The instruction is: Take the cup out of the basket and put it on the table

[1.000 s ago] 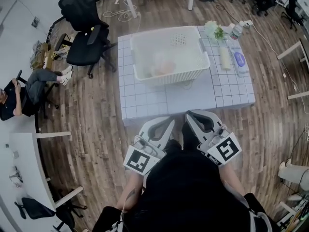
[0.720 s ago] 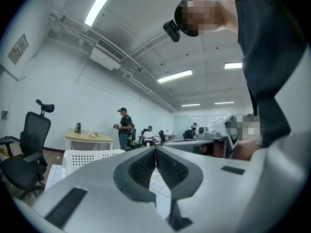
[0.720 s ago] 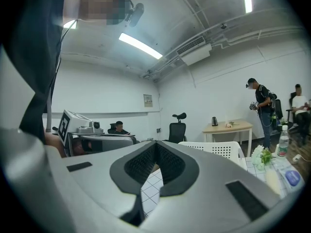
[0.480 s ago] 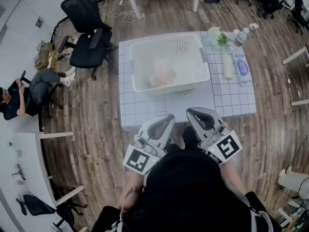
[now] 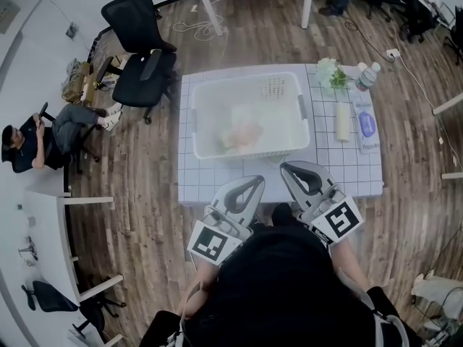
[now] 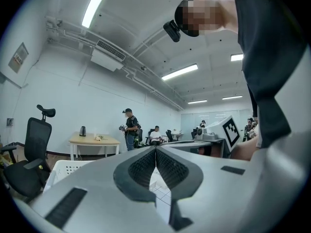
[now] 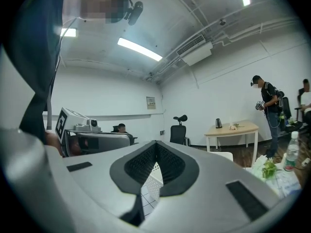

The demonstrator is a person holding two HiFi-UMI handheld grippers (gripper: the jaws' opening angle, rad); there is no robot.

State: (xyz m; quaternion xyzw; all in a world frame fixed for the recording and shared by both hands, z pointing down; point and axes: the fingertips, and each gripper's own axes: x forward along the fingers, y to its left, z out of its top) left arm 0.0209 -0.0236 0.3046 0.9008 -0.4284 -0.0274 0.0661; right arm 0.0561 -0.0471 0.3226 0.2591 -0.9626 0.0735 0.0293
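Observation:
A white plastic basket (image 5: pixel 249 118) stands on the white gridded table (image 5: pixel 217 183). Inside it lie blurred pale and orange shapes (image 5: pixel 242 132); I cannot make out the cup among them. My left gripper (image 5: pixel 256 181) and right gripper (image 5: pixel 288 169) are side by side at the table's near edge, pointing level toward the basket and short of it. Both are shut, with nothing between the jaws. The left gripper (image 6: pixel 155 148) has the basket's rim (image 6: pixel 63 168) low on its left in its own view. The right gripper (image 7: pixel 156 143) looks past its tips at the basket wall (image 7: pixel 154 176).
On the table's right side are a flower bunch (image 5: pixel 331 72), a water bottle (image 5: pixel 370 74), a pale roll (image 5: pixel 343 120) and a blue-labelled pack (image 5: pixel 367 125). A black office chair (image 5: pixel 141 53) stands at the table's far left. A person sits at the left (image 5: pixel 43 139).
Both grippers have moved forward together, from short of the table to its near edge. The table and basket now sit lower and nearer in the head view.

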